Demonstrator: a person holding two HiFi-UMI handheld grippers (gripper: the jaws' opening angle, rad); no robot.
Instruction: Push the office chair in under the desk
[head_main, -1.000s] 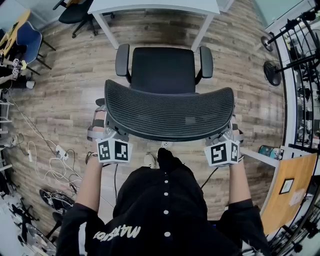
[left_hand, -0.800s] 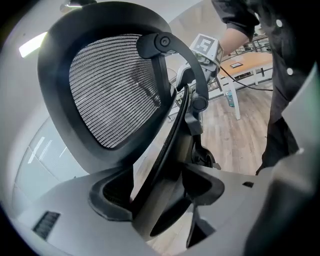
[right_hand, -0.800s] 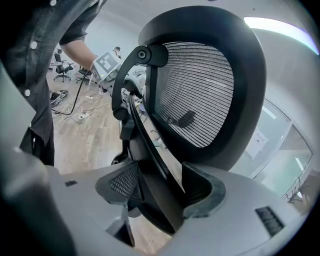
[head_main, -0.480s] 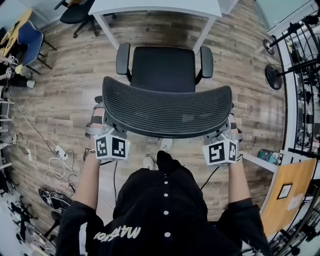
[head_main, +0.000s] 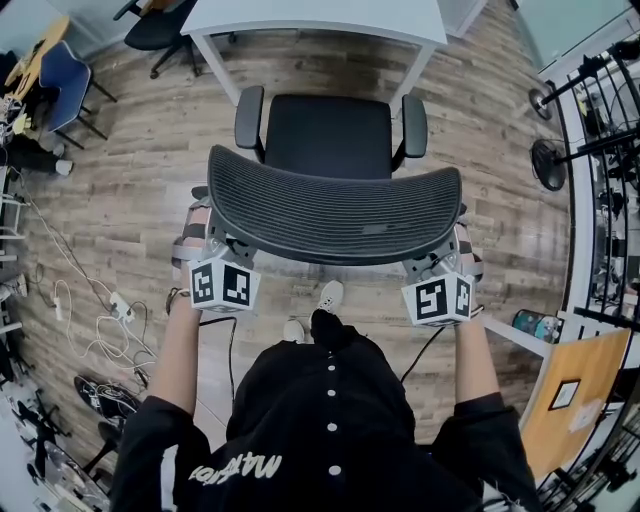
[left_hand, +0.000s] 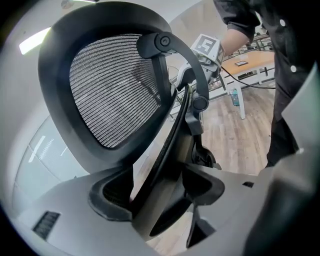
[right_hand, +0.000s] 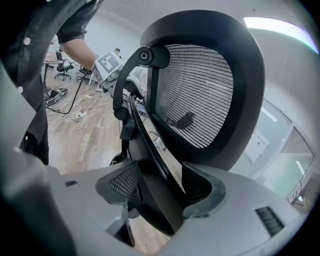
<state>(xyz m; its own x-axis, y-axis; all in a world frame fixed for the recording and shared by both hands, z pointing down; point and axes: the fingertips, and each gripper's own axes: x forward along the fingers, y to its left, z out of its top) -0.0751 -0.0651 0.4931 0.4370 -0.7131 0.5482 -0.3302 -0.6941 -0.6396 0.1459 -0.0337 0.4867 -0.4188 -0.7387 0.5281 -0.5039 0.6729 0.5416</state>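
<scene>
The office chair (head_main: 328, 135) stood facing the table (head_main: 320, 14), its seat wholly out from under the white top, with a strip of wooden floor (head_main: 130, 190) showing between the seat's front edge and the table's near edge. Both armrests (head_main: 249, 112) pointed toward the table, and the mesh backrest (head_main: 335, 210) was the part of the chair farthest from the table. The left gripper (left_hand: 157, 192) had hold of the backrest's dark frame at its left end: in the left gripper view the jaws stood wide, one pad on each face of the thick frame edge, and the frame filled the space between them. The right gripper (right_hand: 160, 189) held the backrest's right end in the same way, jaws wide and closed onto the frame, with a pad against each side of it. Both grippers sat on the side of the chair away from the table, their marker cubes nearest the person. A shoe (head_main: 328, 295) showed on the floor behind the backrest, farther from the table. A tangle of cables (head_main: 110, 320) lay on the floor well away from the table, off to the person's left.
</scene>
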